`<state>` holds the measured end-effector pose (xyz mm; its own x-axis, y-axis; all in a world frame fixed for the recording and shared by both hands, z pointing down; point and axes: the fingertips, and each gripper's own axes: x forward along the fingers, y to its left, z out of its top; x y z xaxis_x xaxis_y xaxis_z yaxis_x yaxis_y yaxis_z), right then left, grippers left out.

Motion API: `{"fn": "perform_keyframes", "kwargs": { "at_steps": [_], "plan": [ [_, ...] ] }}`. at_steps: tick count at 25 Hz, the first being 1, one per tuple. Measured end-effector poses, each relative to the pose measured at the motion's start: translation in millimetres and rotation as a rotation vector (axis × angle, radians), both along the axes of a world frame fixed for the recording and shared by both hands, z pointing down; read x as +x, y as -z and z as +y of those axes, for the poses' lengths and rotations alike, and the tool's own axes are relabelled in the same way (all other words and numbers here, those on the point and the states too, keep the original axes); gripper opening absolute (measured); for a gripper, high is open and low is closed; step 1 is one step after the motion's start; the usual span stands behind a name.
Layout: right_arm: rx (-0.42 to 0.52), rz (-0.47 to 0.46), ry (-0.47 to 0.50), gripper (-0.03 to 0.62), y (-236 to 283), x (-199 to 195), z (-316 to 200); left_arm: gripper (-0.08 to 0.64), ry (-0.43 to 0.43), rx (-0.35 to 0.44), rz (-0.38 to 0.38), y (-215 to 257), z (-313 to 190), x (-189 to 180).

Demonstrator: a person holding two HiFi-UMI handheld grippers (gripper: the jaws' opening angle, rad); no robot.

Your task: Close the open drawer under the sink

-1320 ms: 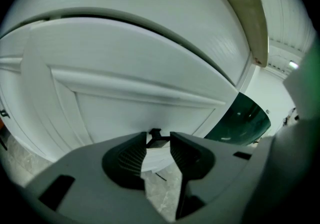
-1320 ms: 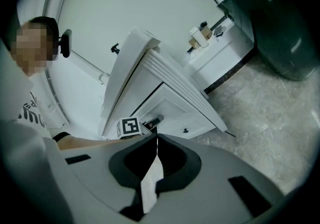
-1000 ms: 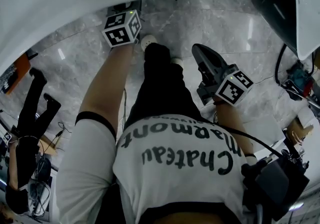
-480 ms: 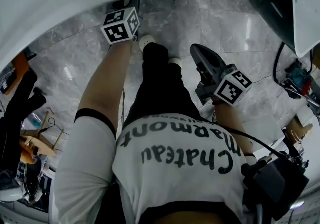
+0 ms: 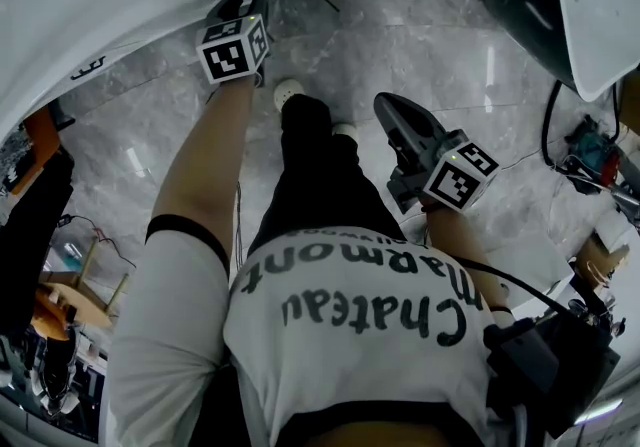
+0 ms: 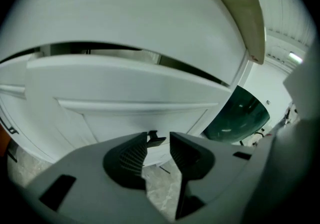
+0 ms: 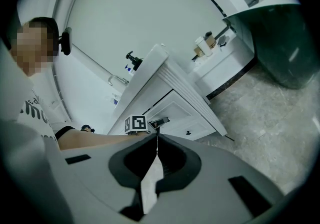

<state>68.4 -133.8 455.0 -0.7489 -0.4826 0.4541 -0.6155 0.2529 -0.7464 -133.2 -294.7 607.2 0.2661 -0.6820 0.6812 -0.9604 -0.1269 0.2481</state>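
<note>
Left gripper (image 6: 159, 144): raised at arm's length against the white vanity cabinet (image 7: 165, 80) below the sink. Its fingers (image 6: 134, 154) are set narrowly apart, with nothing clamped between them. The small dark handle (image 6: 154, 139) of the white panelled drawer front (image 6: 130, 113) lies in line with the gap, right at the fingertips; contact with the left finger cannot be confirmed.

Drawer position: the panelled front fills the middle of the left gripper view. A dark slot (image 6: 75, 47) runs along its upper edge, so the drawer is not fully seated in the cabinet. In the right gripper view the same front appears just beyond the left gripper's marker cube (image 7: 134, 124), low on the cabinet face, above a lower panel with its own dark knob (image 7: 188, 132).

Right gripper (image 7: 157, 140): held lower and to the person's right, well apart from the cabinet, above the grey marbled floor (image 5: 420, 45). Its fingers (image 7: 172, 160) are pressed together along a thin seam and hold nothing
</note>
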Motion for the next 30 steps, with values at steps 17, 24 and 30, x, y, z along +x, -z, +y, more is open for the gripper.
{"fn": "perform_keyframes", "kwargs": {
  "at_steps": [17, 24, 30],
  "plan": [
    [0.256, 0.000, 0.064, 0.012, 89, 32, 5, 0.009, 0.042, 0.330, 0.087, 161, 47, 23],
    [0.349, -0.070, 0.139, 0.012, 133, 27, 9, 0.009, 0.063, 0.490, 0.136, 249, 81, 39],
    [0.442, -0.061, 0.174, 0.012, 182, 37, 21, 0.009, 0.060, 0.607, 0.121, 326, 122, 61]
  ]
}}
